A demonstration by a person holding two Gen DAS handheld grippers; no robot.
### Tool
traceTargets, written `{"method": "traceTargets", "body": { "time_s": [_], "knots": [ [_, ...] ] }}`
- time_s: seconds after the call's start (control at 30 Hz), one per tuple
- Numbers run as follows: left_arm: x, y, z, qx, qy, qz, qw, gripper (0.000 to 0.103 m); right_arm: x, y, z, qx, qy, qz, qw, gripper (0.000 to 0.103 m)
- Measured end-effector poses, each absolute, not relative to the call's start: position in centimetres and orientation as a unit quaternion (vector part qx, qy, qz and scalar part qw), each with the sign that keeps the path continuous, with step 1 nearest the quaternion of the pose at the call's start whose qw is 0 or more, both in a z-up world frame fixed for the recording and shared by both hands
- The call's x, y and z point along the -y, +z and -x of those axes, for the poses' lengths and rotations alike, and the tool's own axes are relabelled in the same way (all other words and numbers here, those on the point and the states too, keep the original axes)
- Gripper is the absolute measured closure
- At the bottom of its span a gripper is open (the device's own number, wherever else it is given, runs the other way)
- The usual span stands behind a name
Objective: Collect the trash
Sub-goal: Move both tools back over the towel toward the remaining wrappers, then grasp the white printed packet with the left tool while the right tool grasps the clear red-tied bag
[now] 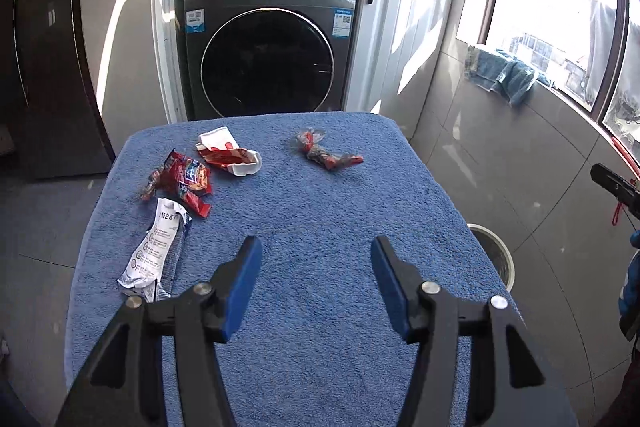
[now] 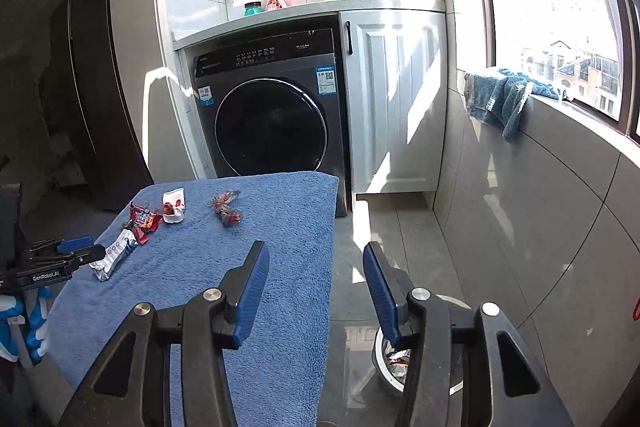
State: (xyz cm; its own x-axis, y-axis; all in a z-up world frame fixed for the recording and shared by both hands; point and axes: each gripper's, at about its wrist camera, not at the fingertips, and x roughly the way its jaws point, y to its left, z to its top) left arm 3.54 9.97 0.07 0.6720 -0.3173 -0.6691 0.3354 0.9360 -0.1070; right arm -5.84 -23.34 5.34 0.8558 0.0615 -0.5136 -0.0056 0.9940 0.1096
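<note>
Several wrappers lie on a blue towel-covered table (image 1: 320,227): a white and silver packet (image 1: 154,251) at the left, a red crumpled wrapper (image 1: 180,181), a red and white wrapper (image 1: 230,155) and a twisted clear-red wrapper (image 1: 326,149) further back. My left gripper (image 1: 316,255) is open and empty above the towel's near half. My right gripper (image 2: 316,263) is open and empty, past the table's right edge (image 2: 332,267), above a round bin (image 2: 390,363) on the floor that holds some trash. The left gripper also shows in the right wrist view (image 2: 76,251).
A dark washing machine (image 1: 268,51) stands behind the table, with a white cabinet (image 1: 404,39) to its right. A blue towel (image 1: 504,75) hangs on the window sill. The bin's rim (image 1: 496,251) shows beside the table's right side. Grey tiled floor (image 2: 420,227) lies on the right.
</note>
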Motion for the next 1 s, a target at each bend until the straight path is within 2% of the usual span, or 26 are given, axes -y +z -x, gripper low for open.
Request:
{"method": "traceTargets", "body": {
  "time_s": [0.1,0.27,0.4,0.57,1.0],
  "knots": [
    [-13.9,-0.1,-3.7,-0.358,-0.147,-0.006,0.922,0.039,21.3,6.1,5.2,-0.265,0.035,-0.039,0.963,0.055],
    [-19.4,-1.3,-5.2,-0.361,-0.104,0.001,0.927,0.036,19.0,6.2,2.6,-0.275,0.055,-0.026,0.96,0.053],
    [-21.9,-3.8,-7.8,-0.393,-0.09,-0.008,0.915,0.035,17.2,4.7,-0.8,-0.299,0.068,-0.015,0.952,0.053],
    [-22.4,-7.7,-11.5,-0.436,-0.094,-0.03,0.894,0.035,14.5,2.2,-5.9,-0.336,0.091,-0.002,0.938,0.052],
    [-19.7,-12.3,-17.2,-0.465,-0.131,-0.076,0.872,0.035,9.3,-5.7,-21.6,-0.421,0.122,-0.01,0.899,0.051]
  ]
}}
